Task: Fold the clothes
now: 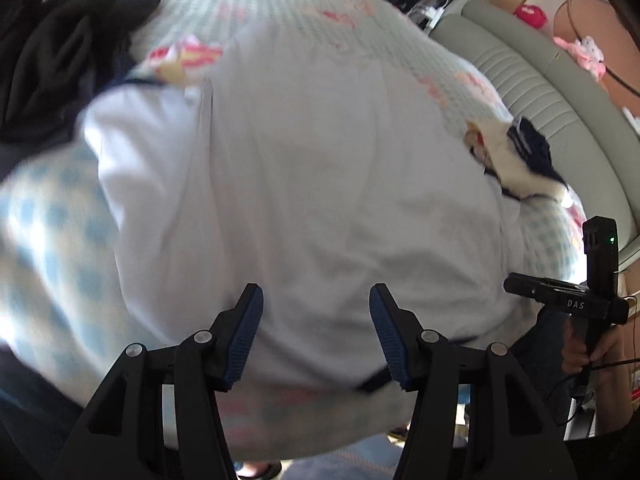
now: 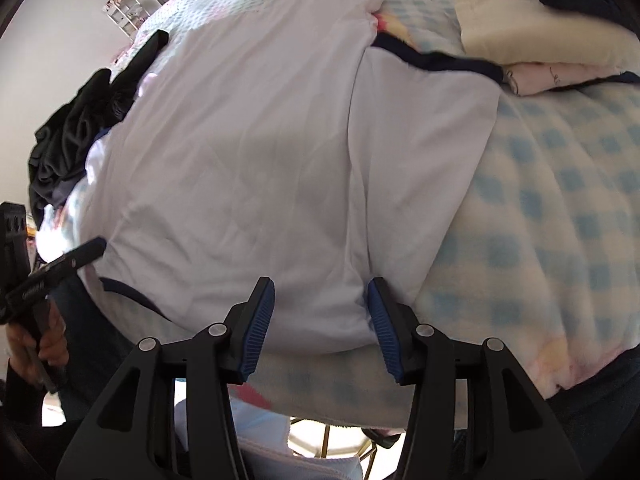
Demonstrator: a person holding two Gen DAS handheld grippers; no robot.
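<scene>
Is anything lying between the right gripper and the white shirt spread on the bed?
Nothing visible: the right gripper is open, right at the near edge of the white navy-trimmed shirt.

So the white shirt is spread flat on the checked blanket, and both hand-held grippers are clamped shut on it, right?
Not quite. The white shirt does lie on the checked blanket, but both hand-held grippers, left and right, are open; each wrist view shows its own.

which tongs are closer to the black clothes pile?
Left. The black pile lies at the left side of the bed, on the left tongs' side. The right tongs are at the white shirt's opposite edge, the whole shirt between them and the pile.
</scene>
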